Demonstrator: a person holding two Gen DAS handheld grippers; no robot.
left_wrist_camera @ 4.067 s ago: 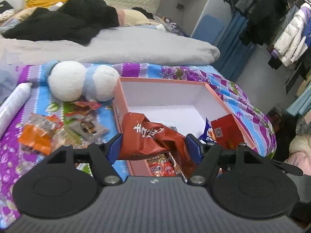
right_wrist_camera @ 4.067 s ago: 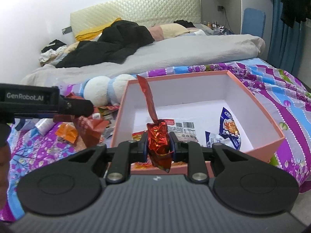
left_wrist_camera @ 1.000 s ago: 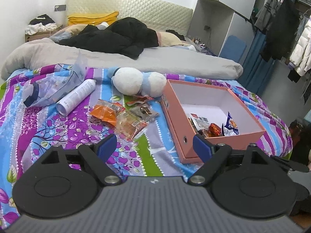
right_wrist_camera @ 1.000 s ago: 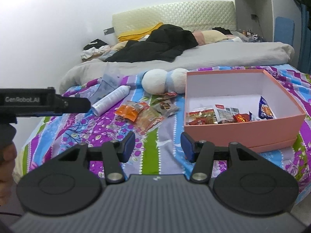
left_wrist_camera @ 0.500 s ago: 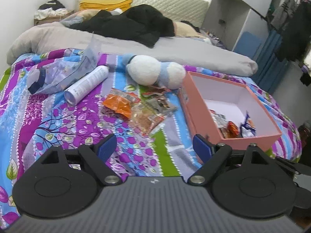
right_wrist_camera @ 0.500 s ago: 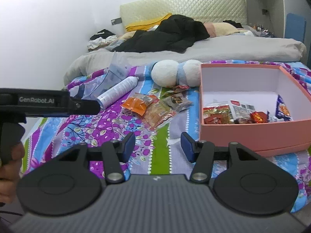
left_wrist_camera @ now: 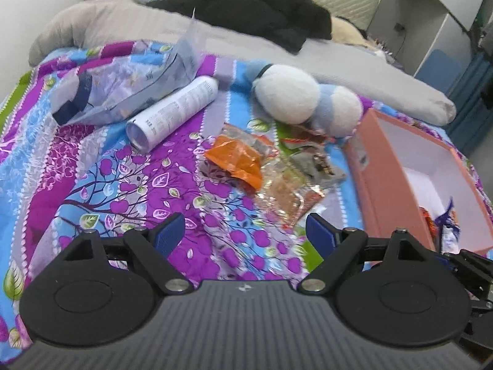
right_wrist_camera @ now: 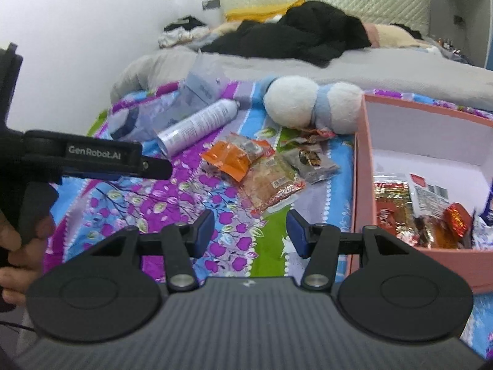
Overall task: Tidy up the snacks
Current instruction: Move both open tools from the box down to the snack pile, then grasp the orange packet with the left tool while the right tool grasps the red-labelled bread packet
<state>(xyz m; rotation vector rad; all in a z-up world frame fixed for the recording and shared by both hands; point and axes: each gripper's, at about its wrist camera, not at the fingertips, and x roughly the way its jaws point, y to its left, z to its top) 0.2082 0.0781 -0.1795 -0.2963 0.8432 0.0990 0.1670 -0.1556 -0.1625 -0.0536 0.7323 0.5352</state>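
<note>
A bedroom: a bed with a purple, blue and green floral bedspread (left_wrist_camera: 129, 185), a grey duvet (right_wrist_camera: 385, 71) bunched across its far half and black clothing (right_wrist_camera: 295, 37) heaped near the quilted headboard.

The left gripper (left_wrist_camera: 245, 231) tilts down over the bedspread, its blue-padded jaws spread wide with nothing between them. In the right wrist view it enters from 9 o'clock as a black bar, with the person's hand (right_wrist_camera: 12, 246) wrapped round its handle at the lower left edge. The right gripper (right_wrist_camera: 250, 231) also tilts downward, jaws about half apart and empty, over a green stripe of the cover.

The loose snacks lie in a cluster at 12 o'clock from both grippers: an orange packet (left_wrist_camera: 237, 158), a clear packet of reddish-brown snack (right_wrist_camera: 271, 185) partly under it, and a grey packet (right_wrist_camera: 314, 162) at 1 o'clock. A red-edged wrapper (right_wrist_camera: 311, 134) lies against a white and blue plush toy (left_wrist_camera: 308, 98) behind them. The pink cardboard box (right_wrist_camera: 362, 166) stands at 3 o'clock, its near wall just beside the cluster, and already holds several packets against its near side.

At 10 o'clock a white spray can (left_wrist_camera: 172, 112) lies on its side, touching a clear plastic bag (left_wrist_camera: 123, 89). Bare bedspread lies open between the grippers and the snacks.
</note>
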